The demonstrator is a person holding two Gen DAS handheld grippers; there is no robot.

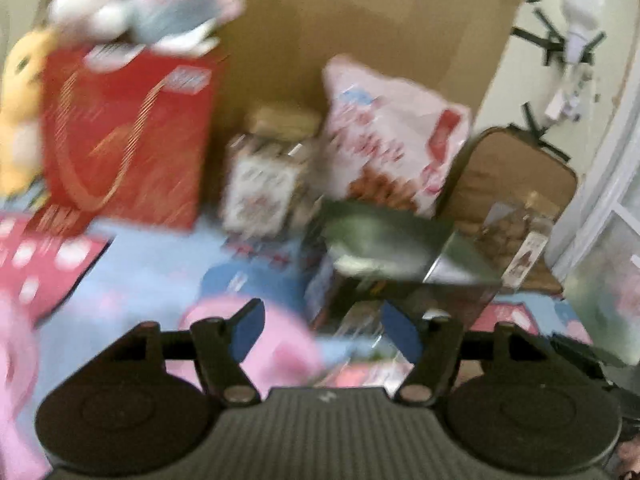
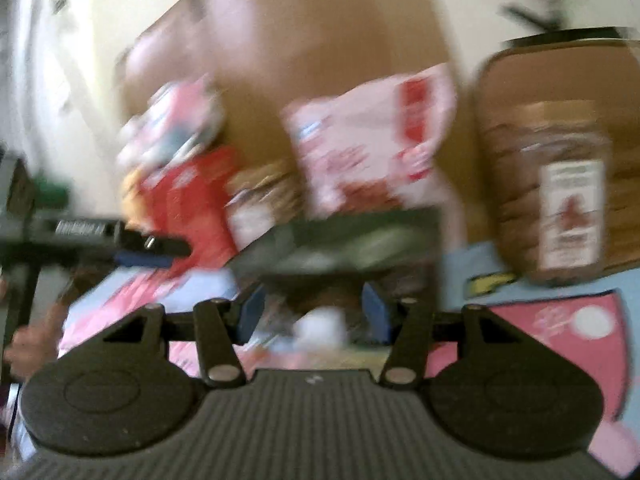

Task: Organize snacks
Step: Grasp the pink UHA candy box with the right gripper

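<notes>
Left wrist view, heavy blur: I am looking at a dark green box lying just ahead of my left gripper, which is standing wide with nothing between its blue pads. Behind the box a pink-white snack bag is leaning on a big cardboard panel; a small printed packet is standing beside it, then a glossy red carton with a plush toy on top. At far right a clear jar is sitting against a tan cushion. All of it is resting on a blue and pink printed cloth. Right wrist view, blurrier: my right gripper is also spread wide, empty, just short of the green box, whose flat top is looking shiny. The soft, crinkled snack bag is leaning behind it. The plastic jar, brown inside with a white label, is standing upright to the right. The left gripper is showing at the left edge.
</notes>
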